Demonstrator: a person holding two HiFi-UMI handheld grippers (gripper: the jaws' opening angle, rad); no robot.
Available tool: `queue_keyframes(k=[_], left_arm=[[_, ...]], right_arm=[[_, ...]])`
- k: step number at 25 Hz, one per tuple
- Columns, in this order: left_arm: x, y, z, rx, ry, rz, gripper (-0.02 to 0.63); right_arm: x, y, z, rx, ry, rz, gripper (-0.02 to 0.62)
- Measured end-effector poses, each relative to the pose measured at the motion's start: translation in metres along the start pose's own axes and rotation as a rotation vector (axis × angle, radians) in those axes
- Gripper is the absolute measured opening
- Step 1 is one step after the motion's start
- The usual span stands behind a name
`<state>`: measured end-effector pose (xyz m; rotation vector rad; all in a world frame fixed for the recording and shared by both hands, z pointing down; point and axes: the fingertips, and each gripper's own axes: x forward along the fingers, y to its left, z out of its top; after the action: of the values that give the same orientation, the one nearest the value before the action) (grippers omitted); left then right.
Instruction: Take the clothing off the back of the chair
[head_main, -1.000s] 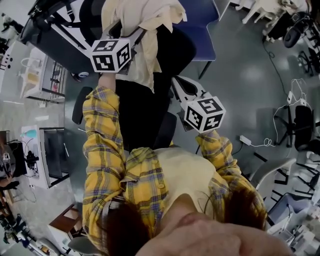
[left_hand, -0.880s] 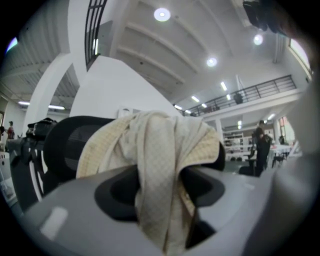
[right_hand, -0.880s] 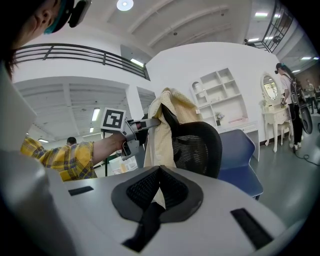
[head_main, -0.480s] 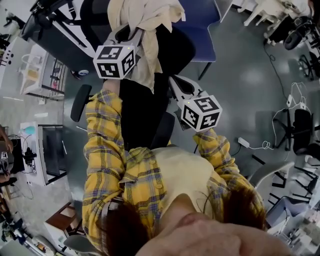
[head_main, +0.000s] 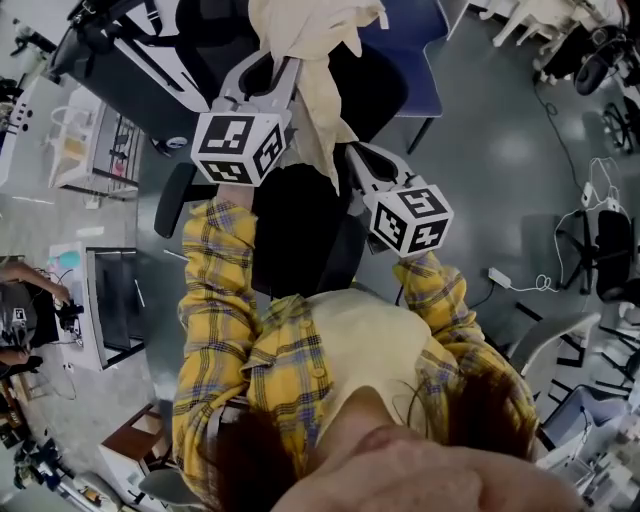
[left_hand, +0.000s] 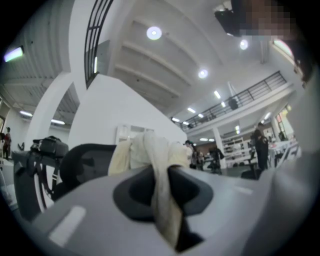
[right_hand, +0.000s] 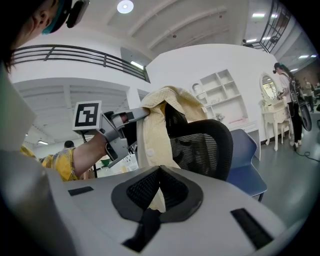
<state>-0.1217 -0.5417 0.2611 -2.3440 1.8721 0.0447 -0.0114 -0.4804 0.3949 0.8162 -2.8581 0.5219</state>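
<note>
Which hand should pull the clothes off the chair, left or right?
Left. The left gripper has just been closing its jaws on the clothing at the top of the chair back, so it can probably lift it off. The right gripper sits lower, beside the hanging end.

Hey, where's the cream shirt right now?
Top centre of the head view, the cream shirt drapes over the black chair back, one fold pinched by the left gripper just to its left.

Both arms are stretched forward in yellow plaid sleeves, the left arm (head_main: 215, 280) reaching further than the right arm (head_main: 435, 290). The grey, cube-topped left gripper (head_main: 280, 72) has just been closing its jaws and pinches the cream cloth (head_main: 320, 40). The matching right gripper (head_main: 352, 152) is clamped on the cloth's hanging edge.
</note>
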Motion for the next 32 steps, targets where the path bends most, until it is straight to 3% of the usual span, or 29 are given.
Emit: queue_keyframes(k=[7, 16, 32], left_arm=[[-0.044, 0.004, 0.055, 0.007, -0.113, -0.018, 0.067], [-0.11, 0.019, 0.118, 0.023, -0.282, 0.041, 0.067], [-0.235, 0.036, 0.119, -0.013, -0.323, 0.16, 0.067]], right_arm=[[-0.005, 0.038, 0.002, -0.04, -0.017, -0.017, 0.012], [-0.018, 0.068, 0.004, -0.057, -0.05, -0.041, 0.012], [-0.028, 0.12, -0.013, -0.06, -0.05, -0.015, 0.012]])
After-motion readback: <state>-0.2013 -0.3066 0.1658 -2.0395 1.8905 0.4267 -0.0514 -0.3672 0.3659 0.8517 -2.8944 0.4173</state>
